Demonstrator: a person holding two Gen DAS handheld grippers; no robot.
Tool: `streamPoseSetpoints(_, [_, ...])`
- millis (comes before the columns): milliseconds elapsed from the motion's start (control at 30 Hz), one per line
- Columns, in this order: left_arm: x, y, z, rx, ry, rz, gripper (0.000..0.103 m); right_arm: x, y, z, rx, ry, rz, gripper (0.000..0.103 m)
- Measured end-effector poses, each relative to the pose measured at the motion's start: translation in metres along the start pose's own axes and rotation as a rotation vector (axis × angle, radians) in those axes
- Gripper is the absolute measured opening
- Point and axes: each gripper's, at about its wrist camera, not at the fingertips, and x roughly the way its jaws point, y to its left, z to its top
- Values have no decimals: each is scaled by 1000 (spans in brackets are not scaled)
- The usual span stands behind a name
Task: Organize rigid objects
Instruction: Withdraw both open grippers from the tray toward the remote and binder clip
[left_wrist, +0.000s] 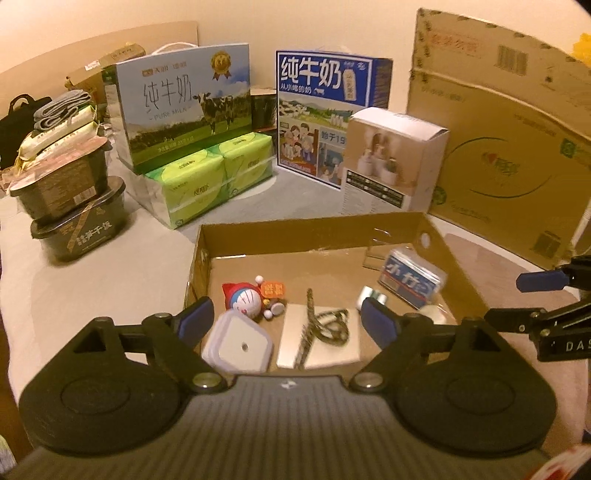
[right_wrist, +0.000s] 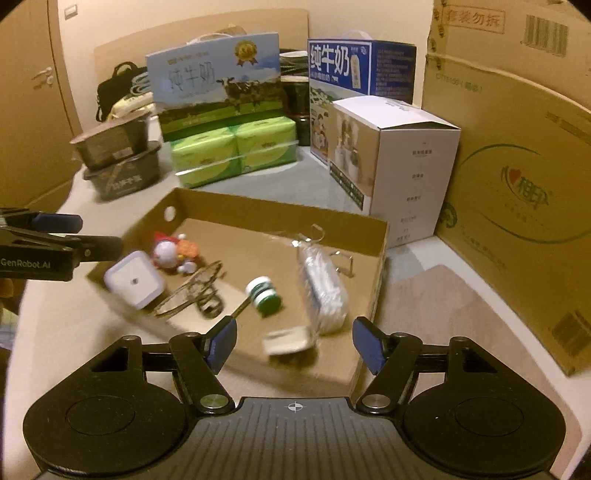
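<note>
A shallow cardboard tray (left_wrist: 295, 230) (right_wrist: 280, 212) holds a white square box (left_wrist: 238, 345) (right_wrist: 133, 283), a Doraemon figure (left_wrist: 245, 297) (right_wrist: 168, 253), a braided cord (left_wrist: 325, 325) (right_wrist: 192, 291) on a flat pale card (left_wrist: 343, 352), a green-and-white small bottle (right_wrist: 264, 293) (left_wrist: 373, 295) and a clear-wrapped pack (left_wrist: 412, 278) (right_wrist: 323, 291). My left gripper (left_wrist: 288, 325) is open and empty, over the tray's near edge. My right gripper (right_wrist: 293, 341) is open and empty, over the tray's near right corner; it also shows in the left wrist view (left_wrist: 535, 295).
Behind the tray stand two milk cartons (left_wrist: 184, 107) (left_wrist: 325, 110), green tissue packs (left_wrist: 210, 173), a white box (left_wrist: 391, 162) and a large cardboard box (left_wrist: 498, 147). Stacked black food tubs (left_wrist: 74, 206) sit at the left. My left gripper shows in the right wrist view (right_wrist: 55, 236).
</note>
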Motion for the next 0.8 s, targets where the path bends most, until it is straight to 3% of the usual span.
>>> streamPoseSetpoints(433, [-68, -18, -49, -29, -12, -4, 96, -66, 17, -48, -8, -19, 8, 74])
streamPoseSetpoints(800, [-93, -29, -100, -28, 28, -7, 97, -88, 5, -96, 2, 9, -11, 77])
